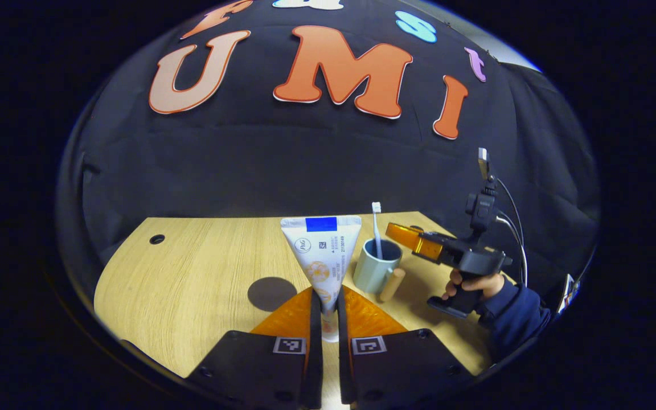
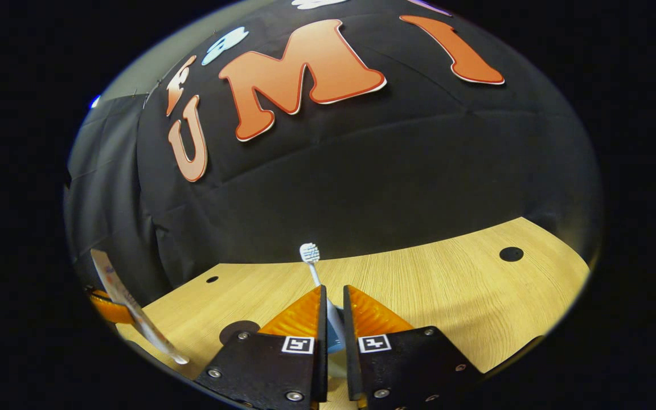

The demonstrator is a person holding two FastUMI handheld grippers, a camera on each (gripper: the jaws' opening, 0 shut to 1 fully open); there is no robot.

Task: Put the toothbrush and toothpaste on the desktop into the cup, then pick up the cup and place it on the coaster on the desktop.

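Observation:
My left gripper (image 1: 328, 319) is shut on the white toothpaste tube (image 1: 322, 256), held upright above the desktop with its flat crimped end up. The pale cup (image 1: 377, 267) with a wooden handle stands just right of it. The white toothbrush (image 1: 377, 228) stands in the cup, bristles up. My right gripper (image 1: 396, 232), held by a hand in a dark sleeve, hovers by the cup's rim a little right of the brush. In the right gripper view the toothbrush (image 2: 312, 262) rises just beyond my right gripper (image 2: 332, 293), whose fingers stand slightly apart. The dark round coaster (image 1: 271, 293) lies left of the cup.
The wooden desktop (image 1: 191, 273) has a cable hole (image 1: 157, 239) at its far left and another hole (image 2: 511, 254) on the other side. The black booth wall closes the back. In the right gripper view the toothpaste tube (image 2: 134, 319) shows at far left, near the coaster (image 2: 237, 331).

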